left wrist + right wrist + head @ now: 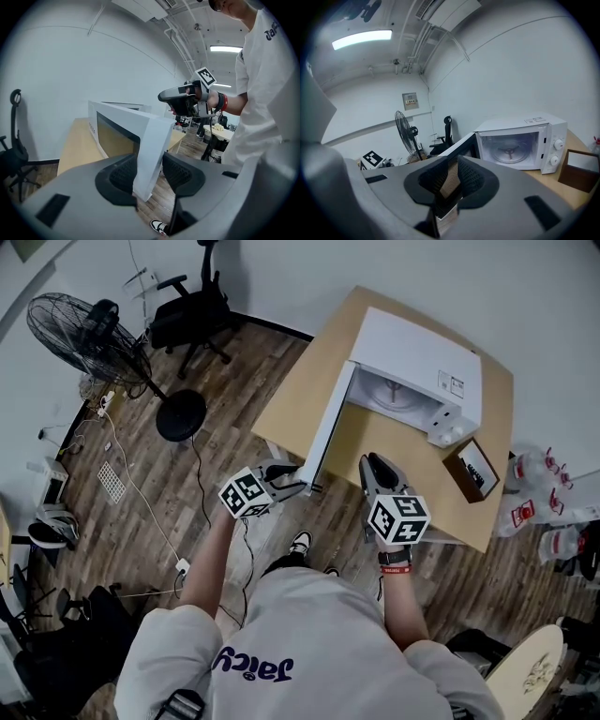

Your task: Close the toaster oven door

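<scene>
A white toaster oven (422,357) stands on the wooden table (300,381), its door (326,427) swung wide open toward me. At the door's free edge, my left gripper (302,486) has a pad on each side. In the left gripper view the white door edge (152,140) fills the gap of the left gripper (149,173), and both pads touch it. My right gripper (373,463) hovers over the table in front of the oven's cavity, shut and holding nothing. From the right gripper view, the oven (520,140) and its open door (461,145) lie beyond the right gripper (452,176).
A small brown box (473,470) sits on the table right of the oven. Plastic bottles (539,493) stand on the floor past the table's right edge. A pedestal fan (84,334), an office chair (192,310) and cables occupy the wooden floor to the left.
</scene>
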### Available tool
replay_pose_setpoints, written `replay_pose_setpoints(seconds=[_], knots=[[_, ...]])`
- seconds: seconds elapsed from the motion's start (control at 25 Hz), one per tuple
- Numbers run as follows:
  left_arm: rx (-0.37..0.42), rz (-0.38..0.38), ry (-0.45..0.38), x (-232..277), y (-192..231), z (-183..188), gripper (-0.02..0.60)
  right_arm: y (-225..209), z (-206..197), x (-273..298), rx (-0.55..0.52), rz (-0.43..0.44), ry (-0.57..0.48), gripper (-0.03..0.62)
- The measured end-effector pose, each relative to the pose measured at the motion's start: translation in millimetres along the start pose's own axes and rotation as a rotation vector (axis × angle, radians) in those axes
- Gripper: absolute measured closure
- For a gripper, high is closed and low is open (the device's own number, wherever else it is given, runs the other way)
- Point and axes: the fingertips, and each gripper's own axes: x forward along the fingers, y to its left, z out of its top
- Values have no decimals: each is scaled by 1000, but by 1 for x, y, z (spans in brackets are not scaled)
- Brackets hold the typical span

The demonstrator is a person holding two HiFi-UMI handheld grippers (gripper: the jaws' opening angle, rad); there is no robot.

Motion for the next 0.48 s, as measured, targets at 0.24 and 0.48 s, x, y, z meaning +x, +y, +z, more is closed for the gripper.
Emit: replay_pose_setpoints(seconds=[0.24,0.48], knots=[[3,7,-9,7,-9,5,402,-1,-3,-7,16,-9,-2,536],[15,22,6,20,-20,7,408,-17,-7,-26,29,-43,-16,536]])
